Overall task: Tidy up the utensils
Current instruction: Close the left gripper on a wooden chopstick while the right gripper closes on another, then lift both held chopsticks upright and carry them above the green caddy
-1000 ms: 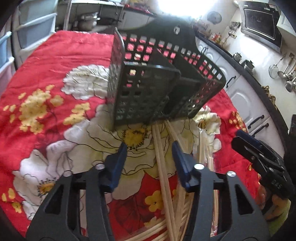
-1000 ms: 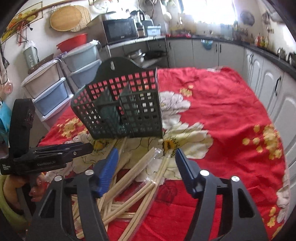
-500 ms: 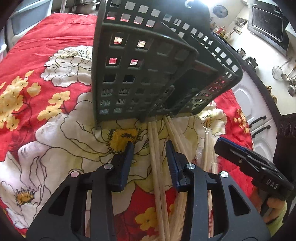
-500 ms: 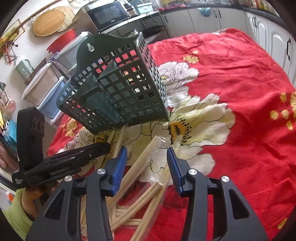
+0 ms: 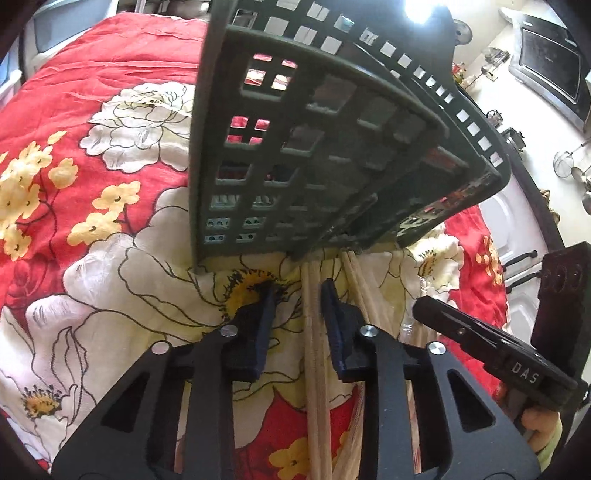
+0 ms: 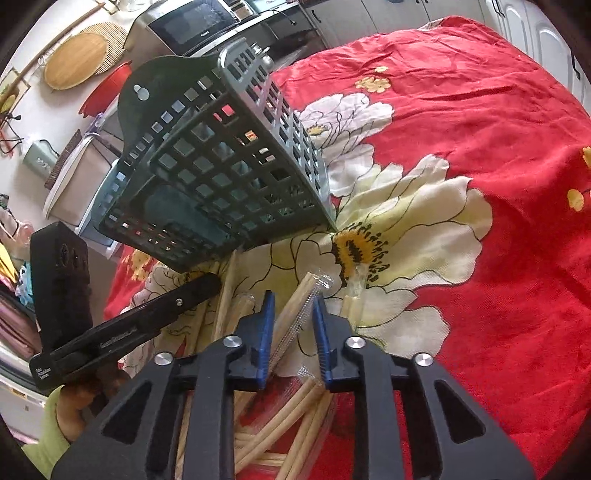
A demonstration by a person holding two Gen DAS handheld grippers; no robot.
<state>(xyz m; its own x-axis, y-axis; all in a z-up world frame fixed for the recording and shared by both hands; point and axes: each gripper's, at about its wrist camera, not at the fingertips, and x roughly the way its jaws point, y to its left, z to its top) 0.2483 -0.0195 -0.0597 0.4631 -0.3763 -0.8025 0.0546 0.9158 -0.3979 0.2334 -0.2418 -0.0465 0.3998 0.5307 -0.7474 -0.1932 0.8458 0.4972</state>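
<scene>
A dark green slotted utensil basket (image 5: 314, 155) stands on the floral cloth; it also shows in the right wrist view (image 6: 221, 173). A heap of wooden chopsticks, some in clear wrappers, lies in front of it (image 5: 314, 354) (image 6: 291, 402). My left gripper (image 5: 297, 295) is low over the heap, its jaws narrowly open with a chopstick pair lying between them. My right gripper (image 6: 293, 306) is narrowly open around a wrapped chopstick pair (image 6: 299, 310), not clamped on it.
The table has a red cloth with white and yellow flowers (image 6: 480, 155). White kitchen cabinets (image 5: 517, 229) run along one side, storage drawers (image 6: 77, 184) and a microwave (image 6: 195, 26) along the other. Each gripper shows in the other's view (image 5: 491, 350) (image 6: 122, 332).
Both grippers have dropped lower and closer to the basket and the chopstick heap. Both pairs of jaws have narrowed from wide open around chopsticks.
</scene>
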